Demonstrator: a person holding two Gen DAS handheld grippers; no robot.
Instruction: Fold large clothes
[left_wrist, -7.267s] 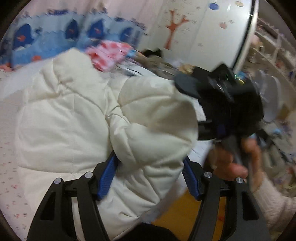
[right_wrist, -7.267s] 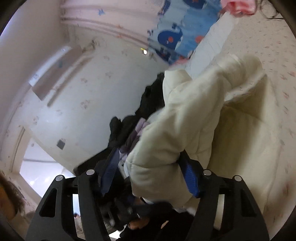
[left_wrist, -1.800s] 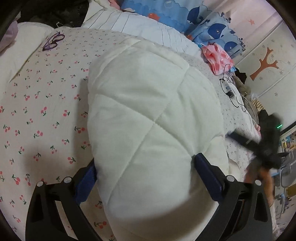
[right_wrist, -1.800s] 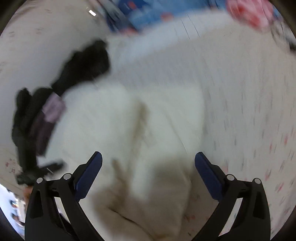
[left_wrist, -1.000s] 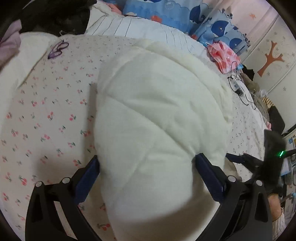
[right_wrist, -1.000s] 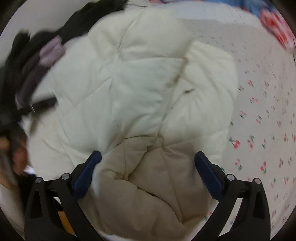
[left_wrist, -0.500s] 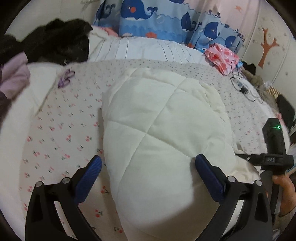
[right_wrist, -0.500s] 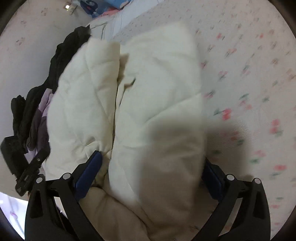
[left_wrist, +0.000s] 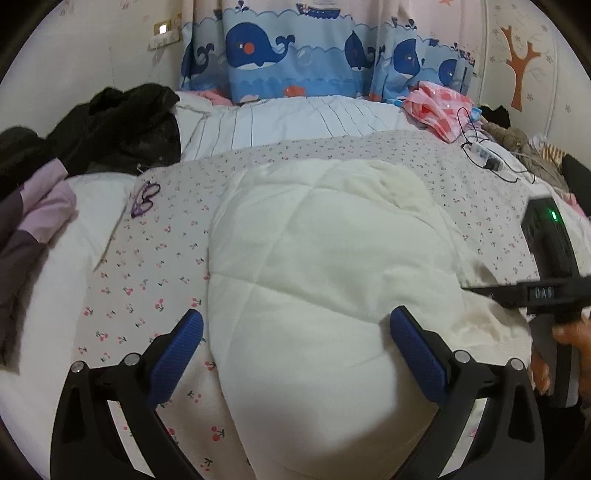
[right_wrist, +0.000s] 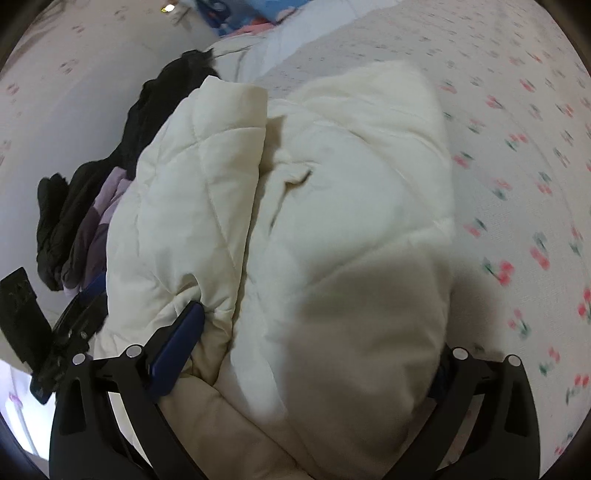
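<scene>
Left wrist view: the cream padded coat (left_wrist: 325, 266) lies folded into a thick bundle on the cherry-print bed (left_wrist: 147, 258), running lengthwise straight away from the left gripper (left_wrist: 295, 347) toward the whale curtain (left_wrist: 295, 55). The left gripper's jaws stand wide apart, released; the near end of the bundle bulges up between them, its left edge just beside the left pad, though whether either pad touches the cloth is hard to say. At the right edge, a hand (left_wrist: 565, 343) carries the other tool level with the coat's right flank. A black heap of clothes (left_wrist: 122, 122) sits well off to the left.

Right wrist view: the right gripper (right_wrist: 314, 354) is also spread open, gripping nothing. The coat (right_wrist: 351, 221) fills the space ahead of it, with the folded-over sleeve part (right_wrist: 199, 177) to its left and a seam running away from the camera. The right pad is hidden behind the bulging cloth.

Both tools sit at the coat's near end, so I would judge either could take that end for a further fold along its length.
</scene>
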